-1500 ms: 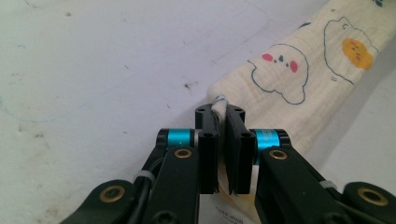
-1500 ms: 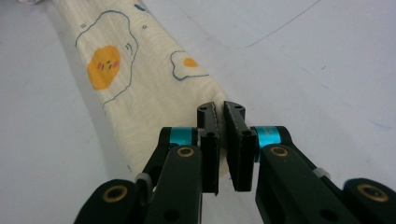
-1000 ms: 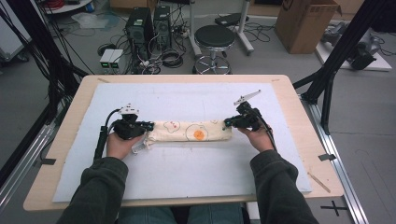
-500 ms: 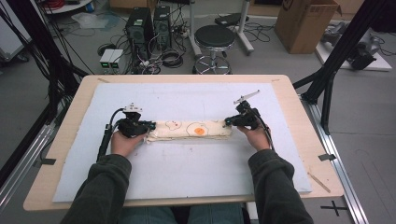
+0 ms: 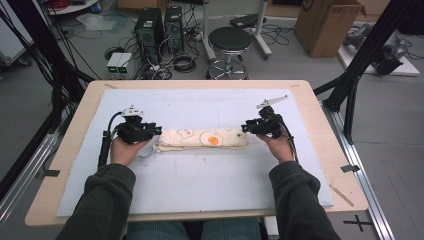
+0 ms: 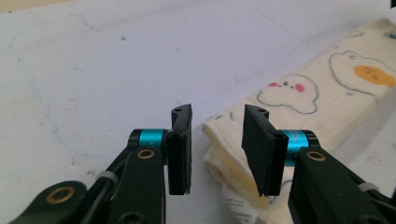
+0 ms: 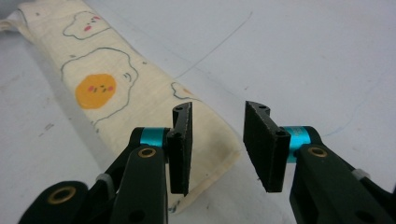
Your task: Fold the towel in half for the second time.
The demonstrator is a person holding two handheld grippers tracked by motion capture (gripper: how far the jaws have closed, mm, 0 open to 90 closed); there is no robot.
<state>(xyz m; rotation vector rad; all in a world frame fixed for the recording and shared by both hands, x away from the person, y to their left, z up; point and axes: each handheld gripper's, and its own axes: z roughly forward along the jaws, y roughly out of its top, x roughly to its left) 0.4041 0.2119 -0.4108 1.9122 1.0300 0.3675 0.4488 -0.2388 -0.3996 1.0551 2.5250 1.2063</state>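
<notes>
1. At the left of the high view, the left hand (image 5: 122,150) rests on the white sheet (image 5: 200,175) that covers the bench (image 5: 75,115); it carries the left gripper (image 5: 152,131), whose cable loops back along the forearm.
2. The left gripper's jaws stand spread and have just been opening; in the left gripper view the near end of the folded cloth (image 6: 327,88) lies in and below the gap between them, but the pads do not press on it.
3. The folded cloth (image 5: 202,139) lies flat on the white sheet as a long narrow band, running left to right between the two grippers at about the middle of the bench; it is cream, printed with outlined shapes and an orange disc (image 5: 214,141) right of its centre.
4. In the right gripper view the cloth's end sits under the camera-left jaw and runs away up and to the left; its orange disc (image 7: 95,90) faces up.
5. The right gripper (image 5: 246,128) has its jaws spread as well, and they too have just been opening; nothing is pinched between them, and bare sheet shows through the gap.
6. The right hand (image 5: 276,145) holds that gripper at the cloth's right end; a grey three-cornered plate (image 5: 271,102) sticks up from it.
</notes>
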